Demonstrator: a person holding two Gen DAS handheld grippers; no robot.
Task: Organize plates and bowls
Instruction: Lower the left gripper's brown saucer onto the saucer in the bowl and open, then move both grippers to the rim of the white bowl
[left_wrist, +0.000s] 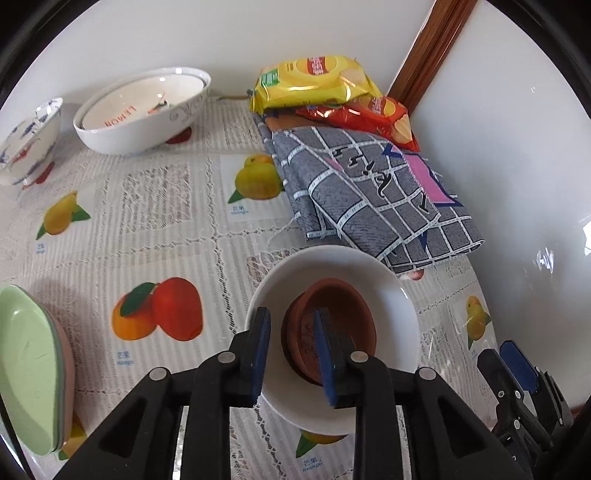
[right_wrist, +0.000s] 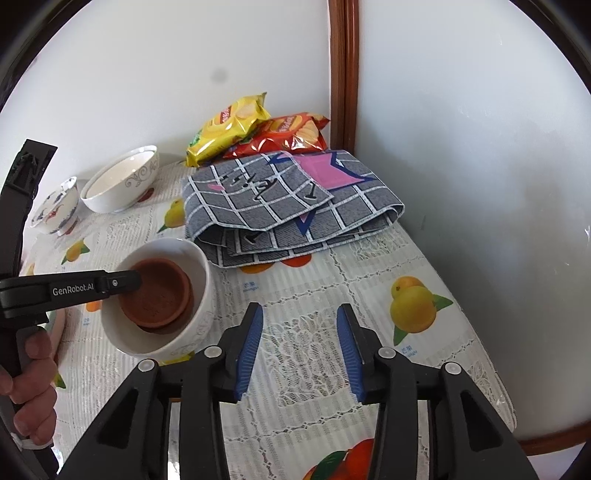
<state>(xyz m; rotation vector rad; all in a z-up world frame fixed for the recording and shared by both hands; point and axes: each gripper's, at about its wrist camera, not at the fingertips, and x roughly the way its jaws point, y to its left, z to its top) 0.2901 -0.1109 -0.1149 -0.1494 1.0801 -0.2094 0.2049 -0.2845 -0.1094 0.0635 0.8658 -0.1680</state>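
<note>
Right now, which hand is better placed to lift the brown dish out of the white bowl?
Left. The left gripper already straddles the brown dish rim inside the white bowl; the right gripper hovers open over bare tablecloth.

We take this for a home, at a dining table set into a corner: beneath our left claw (left_wrist: 291, 354) lies a lace-patterned plastic tablecloth (left_wrist: 177, 229) printed with mangoes. Ahead of that claw and to its right, a folded grey checked cloth (left_wrist: 369, 195) and two crisp packets (left_wrist: 314, 83) are pushed against plain white walls and a brown wooden door frame (left_wrist: 428, 48). Far ahead to its left stand everyday china bowls (left_wrist: 144, 110), the kind of mixed clutter a household keeps.
</note>
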